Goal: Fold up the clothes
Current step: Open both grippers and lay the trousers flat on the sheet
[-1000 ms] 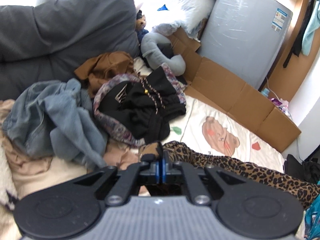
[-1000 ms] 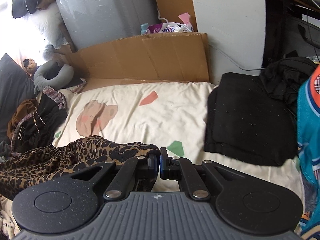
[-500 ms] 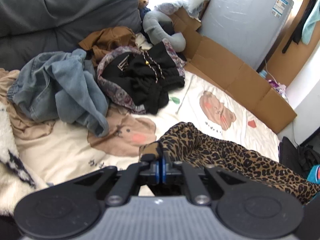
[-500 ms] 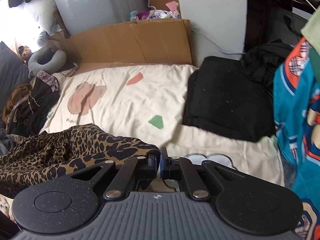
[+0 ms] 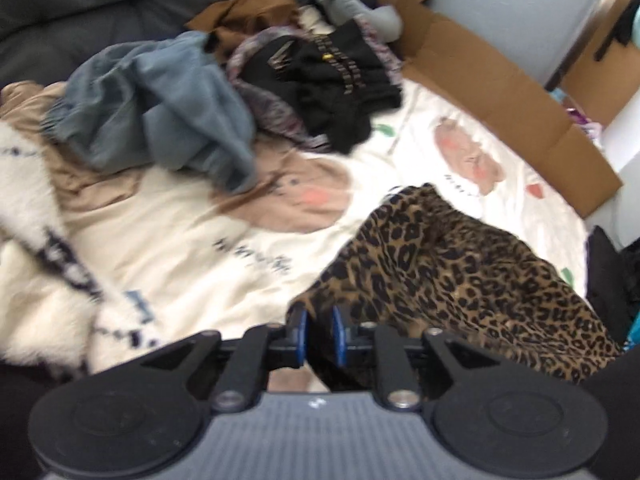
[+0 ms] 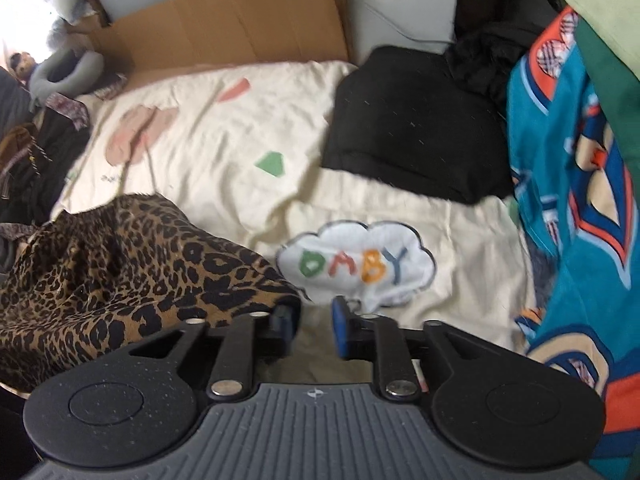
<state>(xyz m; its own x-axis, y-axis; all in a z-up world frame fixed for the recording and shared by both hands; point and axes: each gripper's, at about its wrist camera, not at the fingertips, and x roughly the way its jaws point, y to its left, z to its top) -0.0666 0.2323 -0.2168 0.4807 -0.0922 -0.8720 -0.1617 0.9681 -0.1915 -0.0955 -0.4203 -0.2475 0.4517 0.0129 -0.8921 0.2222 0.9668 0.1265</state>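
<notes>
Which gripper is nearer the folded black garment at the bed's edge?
Right. The right gripper faces the folded black garment across bare sheet; the left gripper sits at the leopard-print garment, with only a dark edge of it far right.

I've let go: both my left hand-held gripper (image 5: 319, 334) and right hand-held gripper (image 6: 312, 322) have parted, dropping the leopard-print garment (image 5: 460, 272) onto the bed (image 6: 240, 152).

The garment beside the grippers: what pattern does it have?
Leopard print, black spots on brown; the garment shows best in the left wrist view.

A cloud patch (image 6: 356, 261) on the cream sheet (image 6: 224, 140) reads "BABY" (coloured letters).
</notes>
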